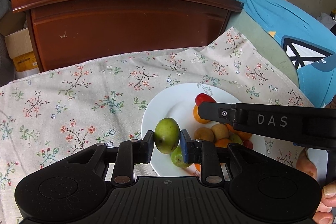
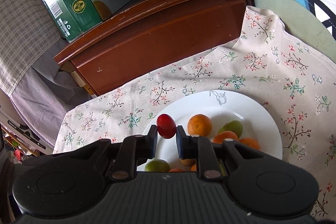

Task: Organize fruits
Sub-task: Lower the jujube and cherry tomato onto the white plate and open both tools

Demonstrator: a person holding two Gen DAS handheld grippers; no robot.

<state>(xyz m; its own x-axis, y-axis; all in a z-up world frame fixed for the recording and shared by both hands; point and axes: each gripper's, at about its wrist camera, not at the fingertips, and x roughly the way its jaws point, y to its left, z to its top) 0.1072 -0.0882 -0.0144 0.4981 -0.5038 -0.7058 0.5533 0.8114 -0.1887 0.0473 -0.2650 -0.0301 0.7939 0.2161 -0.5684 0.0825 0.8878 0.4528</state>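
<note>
While your left gripper pinches the green fruit above the white plate's near-left rim, your right gripper clamps the red cherry tomato over that same edge; bare floral cloth lies leftward of both.
</note>
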